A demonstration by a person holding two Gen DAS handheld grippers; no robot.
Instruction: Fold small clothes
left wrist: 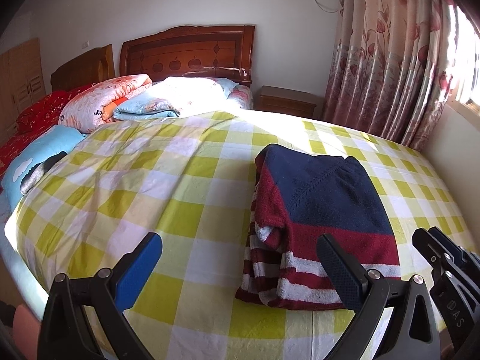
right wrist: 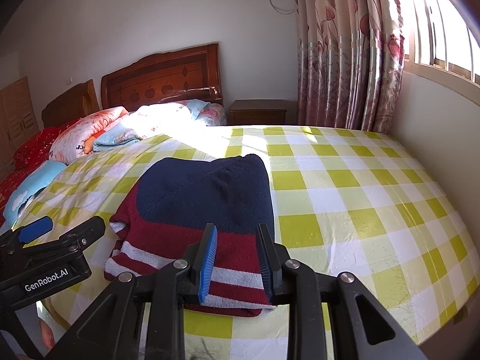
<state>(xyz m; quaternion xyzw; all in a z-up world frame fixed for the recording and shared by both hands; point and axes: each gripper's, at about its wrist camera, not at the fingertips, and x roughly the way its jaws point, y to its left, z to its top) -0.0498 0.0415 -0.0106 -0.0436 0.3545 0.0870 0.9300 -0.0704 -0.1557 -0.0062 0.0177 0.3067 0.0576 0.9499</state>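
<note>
folded sweater [right wrist: 204, 210], long axis twd headboard [right wrist: 162, 81]

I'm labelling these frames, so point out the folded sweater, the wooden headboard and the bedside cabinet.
folded sweater [right wrist: 207, 192], right wrist view, navy upper panel.
wooden headboard [left wrist: 192, 51], left wrist view, carved front panel.
bedside cabinet [right wrist: 258, 112], right wrist view, front face.

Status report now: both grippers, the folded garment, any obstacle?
Left gripper open, empty. Right gripper part open, nothing gripped. Folded navy and maroon striped knit sweater flat on yellow checked bedsheet. Nothing in the way.

left gripper [left wrist: 240, 267] jaws spread wide; right gripper [right wrist: 237, 258] jaws narrow, tilted down.
</note>
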